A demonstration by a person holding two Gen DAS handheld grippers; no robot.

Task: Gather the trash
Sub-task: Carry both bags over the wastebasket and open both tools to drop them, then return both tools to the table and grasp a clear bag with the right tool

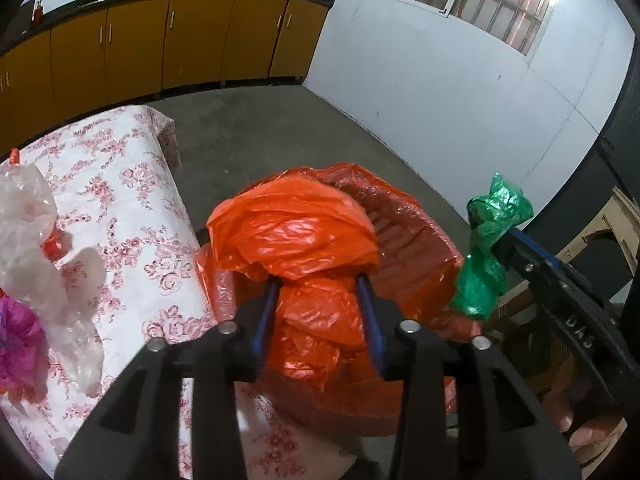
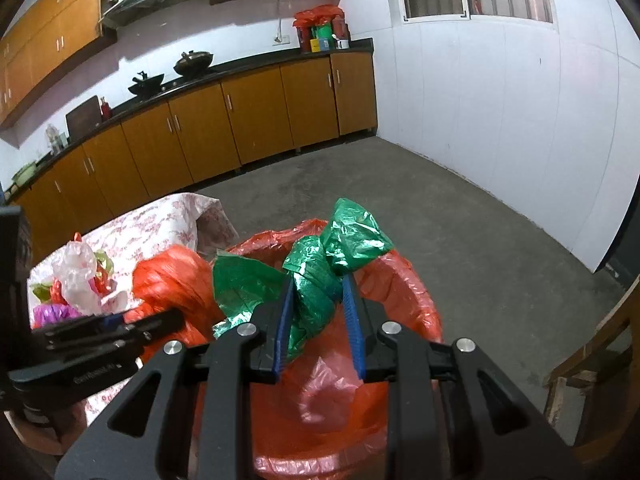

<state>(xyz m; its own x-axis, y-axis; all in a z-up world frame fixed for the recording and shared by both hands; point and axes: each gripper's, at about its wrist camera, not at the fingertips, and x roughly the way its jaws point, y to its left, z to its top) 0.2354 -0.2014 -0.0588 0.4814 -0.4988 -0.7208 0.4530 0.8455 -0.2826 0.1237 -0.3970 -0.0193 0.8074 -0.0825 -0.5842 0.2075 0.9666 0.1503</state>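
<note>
Hanging over a bin lined with a red plastic bag, two hand-held grippers each carry a piece of crumpled plastic trash in a kitchen with orange-brown cabinets. The left gripper has a crumpled orange bag between its blue-padded jaws, the plastic bulging beyond the tips and down between the fingers; the jaws stand partly apart, and whether the pads press on the bag cannot be told for certain, though the plastic fills the gap between them. The right gripper has its jaws closed narrowly on a twisted green bag, which fans out above the tips and hangs below them, just above the bin's near rim. Seen from the left wrist camera, the green bag sits to the right of the bin's mouth, with a fingertip of the person's hand showing low at the right edge. To the left of the bin stands a desk with a white cloth printed with pink flowers, on which more trash lies: a clear plastic bag and a purple crumpled piece near its left edge. Beyond lies a bare grey floor.
</note>
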